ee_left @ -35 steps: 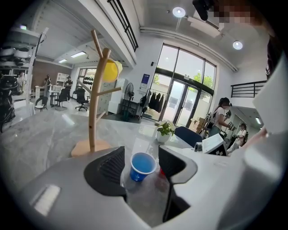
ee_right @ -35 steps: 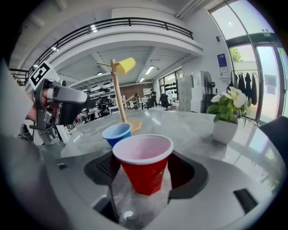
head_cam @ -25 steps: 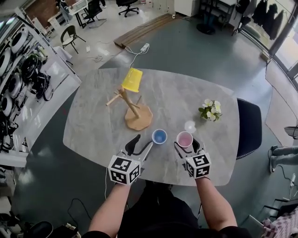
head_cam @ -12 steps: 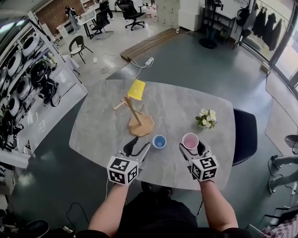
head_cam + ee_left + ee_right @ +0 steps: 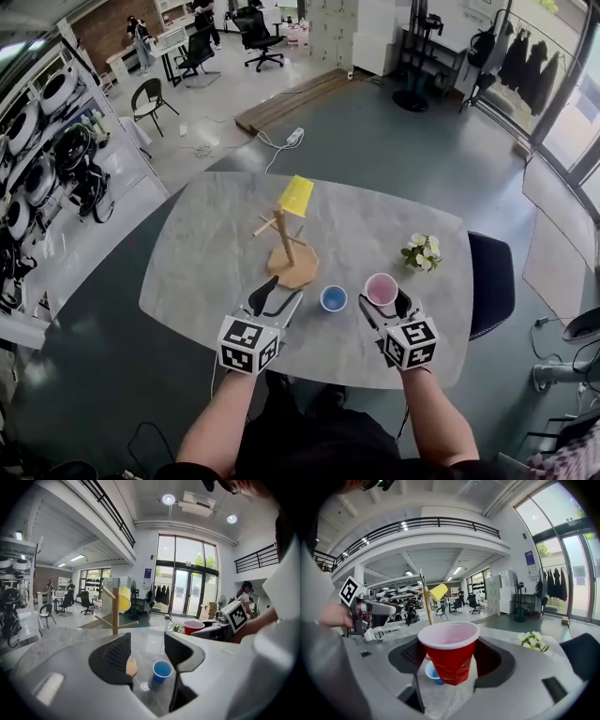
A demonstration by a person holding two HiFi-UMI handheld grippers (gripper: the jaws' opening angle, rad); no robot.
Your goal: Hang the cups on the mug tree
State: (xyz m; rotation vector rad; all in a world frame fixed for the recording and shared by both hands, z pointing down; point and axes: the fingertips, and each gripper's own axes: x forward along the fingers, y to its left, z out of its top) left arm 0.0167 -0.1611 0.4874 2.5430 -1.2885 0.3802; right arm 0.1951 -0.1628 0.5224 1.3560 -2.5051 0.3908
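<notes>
A wooden mug tree (image 5: 292,253) stands mid-table with a yellow cup (image 5: 296,195) hung upside down on its top peg. A blue cup (image 5: 333,298) stands upright on the table, just right of the tree's base. My right gripper (image 5: 382,302) is shut on a red cup (image 5: 381,290), held upright above the table; in the right gripper view both jaws press the sides of the red cup (image 5: 449,656). My left gripper (image 5: 284,292) is open and empty. In the left gripper view the blue cup (image 5: 161,672) stands just beyond its jaws, untouched.
The grey marble table (image 5: 206,262) also holds a small bunch of white flowers (image 5: 424,251) at the right. A dark chair (image 5: 490,281) stands against the table's right edge. Shelving with equipment lines the left wall.
Both grippers have risen a little, the right one carrying the red cup up with it. The left gripper stays open and empty. The blue cup has not moved.
</notes>
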